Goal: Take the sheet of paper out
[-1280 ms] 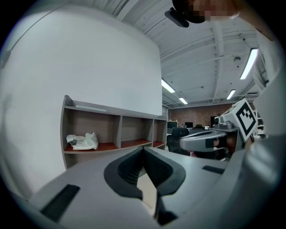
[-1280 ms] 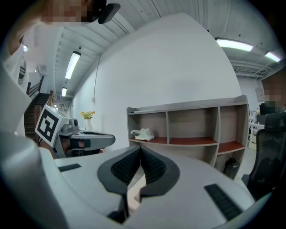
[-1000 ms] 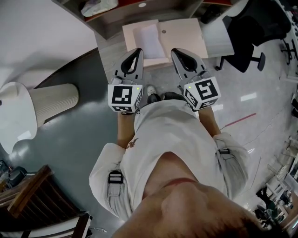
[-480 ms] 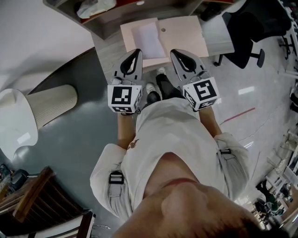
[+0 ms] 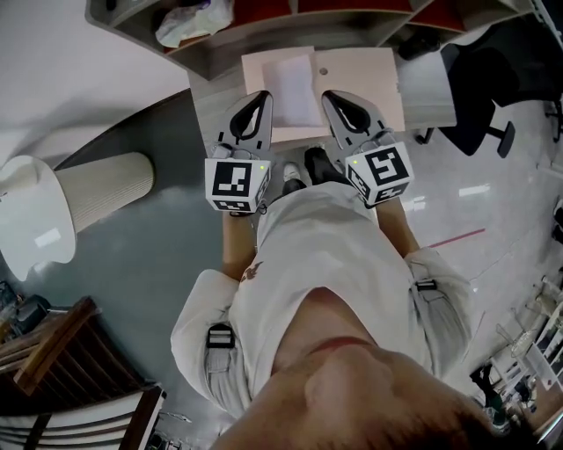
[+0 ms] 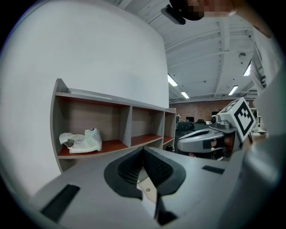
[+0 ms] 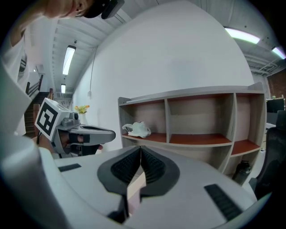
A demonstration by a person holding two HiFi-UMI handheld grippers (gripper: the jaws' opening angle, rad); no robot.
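A white sheet of paper (image 5: 295, 88) lies on a pale pink folder (image 5: 362, 81) on the grey table (image 5: 209, 104) in front of me. My left gripper (image 5: 264, 95) hangs over the table's near edge, left of the sheet, its jaws shut on nothing. On the other side of the sheet my right gripper (image 5: 327, 95) is also shut and empty, its tip over the folder's near edge. In the left gripper view the ribbed pads meet at the left gripper's tip (image 6: 143, 148). The right gripper view shows the same at the right gripper's tip (image 7: 140, 147).
An open shelf unit (image 5: 290, 26) stands behind the table, with a crumpled plastic bag (image 5: 189, 19) in its left compartment. A black office chair (image 5: 488, 88) is at the right. A ribbed white column (image 5: 101, 189) stands at the left, wooden furniture (image 5: 62, 369) at the lower left.
The table, folder and shelf have drawn nearer as both grippers moved forward together. Their tips now reach over the table's near edge. Both stay shut.
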